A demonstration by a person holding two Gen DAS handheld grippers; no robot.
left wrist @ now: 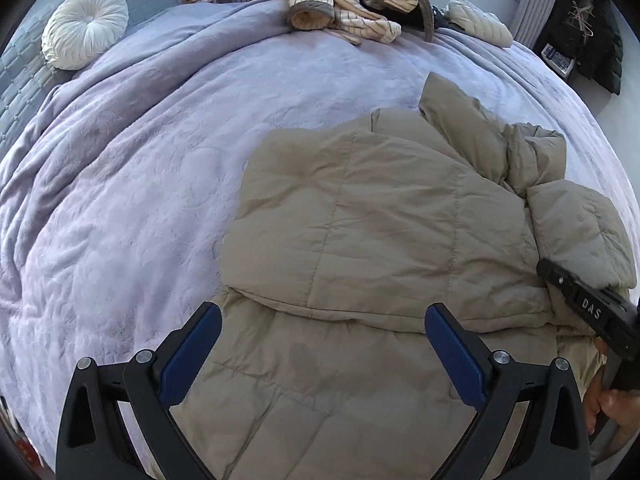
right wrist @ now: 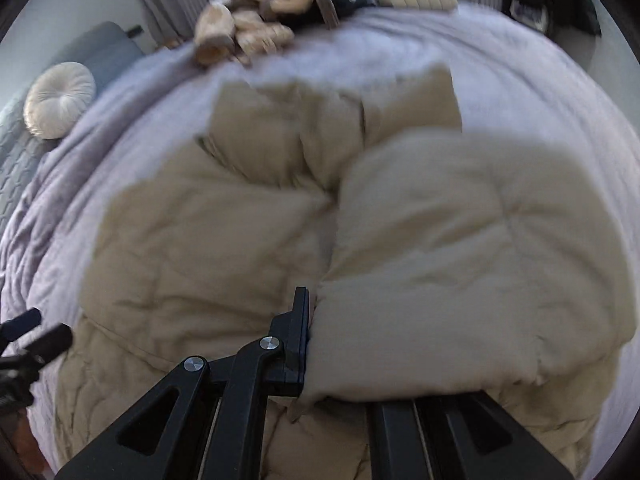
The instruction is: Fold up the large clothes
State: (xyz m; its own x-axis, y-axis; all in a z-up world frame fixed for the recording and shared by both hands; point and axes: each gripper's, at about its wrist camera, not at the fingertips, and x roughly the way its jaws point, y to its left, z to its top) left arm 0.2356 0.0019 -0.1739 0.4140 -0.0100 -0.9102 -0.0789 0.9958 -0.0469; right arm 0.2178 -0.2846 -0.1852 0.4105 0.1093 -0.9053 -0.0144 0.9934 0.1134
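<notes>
Both grippers hang over a beige quilted jacket [left wrist: 360, 216] spread on a lavender bedspread [left wrist: 120, 200]. Left gripper [left wrist: 322, 344] stands released above the jacket's lower part, its blue pads [left wrist: 188, 356] wide apart with nothing between them. Right gripper [right wrist: 310, 344] is clenched on a thick fold of the jacket (only one black finger shows, the padded cloth draped over the other side), lifting that fold across the garment's right half. A hand [left wrist: 608, 408] grips its handle at the left view's edge. At the far side of the bed lie a pile of striped clothes [left wrist: 352, 4] and a round white cushion [left wrist: 86, 26], well apart from the jacket.
</notes>
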